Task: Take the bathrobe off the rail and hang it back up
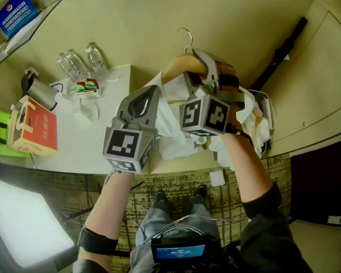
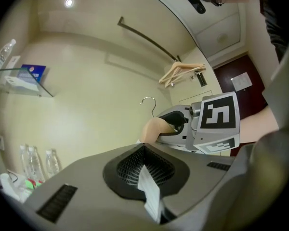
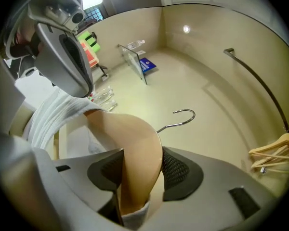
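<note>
A wooden hanger [image 1: 181, 65] with a metal hook [image 1: 186, 37] carries the white bathrobe [image 1: 171, 127], held in front of me well below the rail. My right gripper [image 1: 206, 67] is shut on the hanger's shoulder; in the right gripper view the wood [image 3: 135, 148] sits clamped between the black pads of my right gripper [image 3: 139, 174]. My left gripper [image 1: 152, 98] is just left of it, shut on a fold of robe cloth [image 2: 151, 194]. The rail [image 2: 149, 40] runs high on the wall.
Spare wooden hangers [image 2: 180, 72] hang at the rail's far end. A white counter [image 1: 74, 144] at left holds water bottles [image 1: 79, 64], a kettle [image 1: 38, 91] and a red box [image 1: 35, 127]. A glass shelf [image 1: 23, 24] juts from the wall. A dark door [image 2: 238, 83] stands at right.
</note>
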`<action>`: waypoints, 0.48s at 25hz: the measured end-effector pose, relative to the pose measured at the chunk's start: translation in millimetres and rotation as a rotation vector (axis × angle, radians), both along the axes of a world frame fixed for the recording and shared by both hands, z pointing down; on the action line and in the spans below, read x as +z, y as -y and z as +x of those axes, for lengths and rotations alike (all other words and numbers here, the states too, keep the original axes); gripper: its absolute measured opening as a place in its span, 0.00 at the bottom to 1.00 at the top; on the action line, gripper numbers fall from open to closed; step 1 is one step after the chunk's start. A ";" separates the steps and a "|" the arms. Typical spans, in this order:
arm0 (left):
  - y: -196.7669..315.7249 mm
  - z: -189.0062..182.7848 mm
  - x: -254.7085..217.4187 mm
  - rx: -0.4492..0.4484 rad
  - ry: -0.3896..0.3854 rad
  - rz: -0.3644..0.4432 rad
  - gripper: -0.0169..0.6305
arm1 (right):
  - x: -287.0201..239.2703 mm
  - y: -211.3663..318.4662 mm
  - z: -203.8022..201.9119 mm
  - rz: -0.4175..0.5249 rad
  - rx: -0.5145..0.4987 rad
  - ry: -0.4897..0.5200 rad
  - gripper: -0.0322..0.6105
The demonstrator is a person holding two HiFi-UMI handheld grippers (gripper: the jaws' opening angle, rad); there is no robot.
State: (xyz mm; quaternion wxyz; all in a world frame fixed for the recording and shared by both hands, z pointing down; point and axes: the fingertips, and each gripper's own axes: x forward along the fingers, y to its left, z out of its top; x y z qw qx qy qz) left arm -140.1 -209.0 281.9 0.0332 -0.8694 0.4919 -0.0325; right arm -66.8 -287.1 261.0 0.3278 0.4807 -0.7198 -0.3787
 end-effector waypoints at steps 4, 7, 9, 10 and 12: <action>-8.2 2.6 45.2 -0.013 -0.024 -0.070 0.03 | 66.0 -9.5 -1.5 -0.077 -0.007 -0.051 0.38; -9.8 4.4 72.2 -0.024 -0.034 -0.106 0.03 | 112.8 -13.5 -2.2 -0.127 -0.016 -0.089 0.38; -10.6 5.3 89.7 -0.031 -0.030 -0.124 0.03 | 145.3 -16.3 -0.8 -0.165 -0.024 -0.109 0.38; -10.9 4.4 100.8 -0.033 -0.022 -0.130 0.03 | 162.2 -17.8 -0.3 -0.185 -0.030 -0.119 0.38; -11.6 -1.0 129.9 -0.037 0.005 -0.145 0.03 | 197.0 -20.9 -1.6 -0.224 -0.047 -0.139 0.38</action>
